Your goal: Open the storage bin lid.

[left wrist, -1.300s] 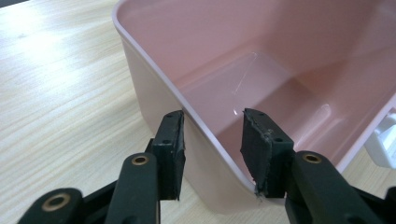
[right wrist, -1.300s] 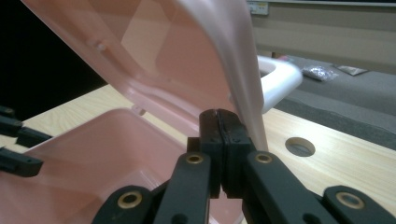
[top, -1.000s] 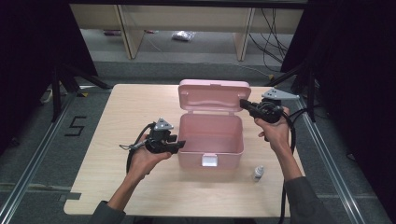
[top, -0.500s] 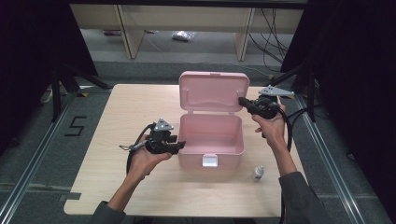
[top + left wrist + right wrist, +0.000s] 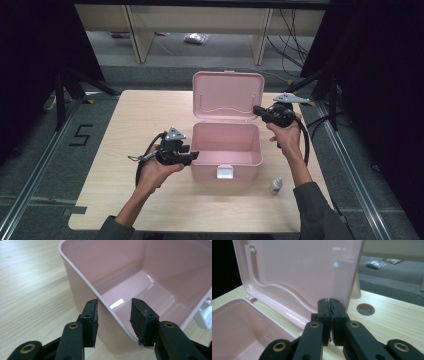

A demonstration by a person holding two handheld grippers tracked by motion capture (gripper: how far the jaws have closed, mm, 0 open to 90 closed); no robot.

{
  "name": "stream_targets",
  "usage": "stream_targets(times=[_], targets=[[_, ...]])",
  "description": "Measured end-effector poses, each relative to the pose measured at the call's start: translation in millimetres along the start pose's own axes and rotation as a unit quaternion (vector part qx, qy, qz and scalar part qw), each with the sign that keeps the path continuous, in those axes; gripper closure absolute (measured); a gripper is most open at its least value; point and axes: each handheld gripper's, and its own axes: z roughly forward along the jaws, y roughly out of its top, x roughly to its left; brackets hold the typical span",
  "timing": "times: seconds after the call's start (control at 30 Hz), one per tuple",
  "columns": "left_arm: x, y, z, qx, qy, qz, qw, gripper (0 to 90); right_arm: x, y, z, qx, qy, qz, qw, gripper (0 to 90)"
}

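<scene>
Pink plastic box (image 5: 226,145) lid (image 5: 227,95) is up; left tool (image 5: 113,317) gapes astride its wall, right tool (image 5: 329,312) is closed, empty.

Pink box (image 5: 227,145), black claws

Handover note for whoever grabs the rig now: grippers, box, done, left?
Left gripper: open, fingers straddling the near left wall of the open pink plastic box, not clamped.
Right gripper: shut, at the right edge of the raised pink lid.
Small white bottle stands on the wooden table, right of the box front.
Done: lid open, box empty.
Left: probably bottle into box.
</scene>
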Motion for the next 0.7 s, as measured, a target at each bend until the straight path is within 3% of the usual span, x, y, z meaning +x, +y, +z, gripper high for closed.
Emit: stream_targets(times=[0.1, 0.13, 0.2, 0.27, 0.33, 0.4, 0.7], targets=[[0.2, -0.2, 0.1, -0.001, -0.001, -0.002, 1.0, 57.1, -0.5, -2.0, 3.1, 0.003, -0.002, 0.001, 1.0, 88.2], [0.1, -0.2, 0.1, -0.001, 0.0, -0.002, 1.0, 57.1, 0.1, -3.7, 4.3, 0.007, 0.0, 0.013, 0.9999, 88.1], [0.1, -0.2, 0.2, -0.002, 0.0, -0.003, 1.0, 57.0, -0.4, -3.8, 4.9, 0.01, -0.005, 0.006, 0.9999, 88.0], [-0.5, -0.6, 0.5, -0.006, 0.0, -0.01, 0.9999, 57.0, -0.1, -5.1, 6.6, 0.007, 0.001, 0.013, 0.9999, 87.4], [0.2, -0.7, 0.1, -0.003, -0.004, -0.007, 1.0, 56.9, 2.1, -6.9, 6.7, 0.009, -0.008, 0.023, 0.9997, 87.1], [-1.2, -0.6, 0.3, -0.005, -0.001, -0.011, 0.9999, 56.8, 0.4, -8.4, 7.2, 0.009, -0.003, 0.011, 0.9999, 87.1], [-1.2, -0.9, 0.1, -0.004, -0.002, -0.007, 1.0, 56.0, 1.7, -11.8, 10.6, 0.018, -0.008, 0.02, 0.9996, 84.3]])
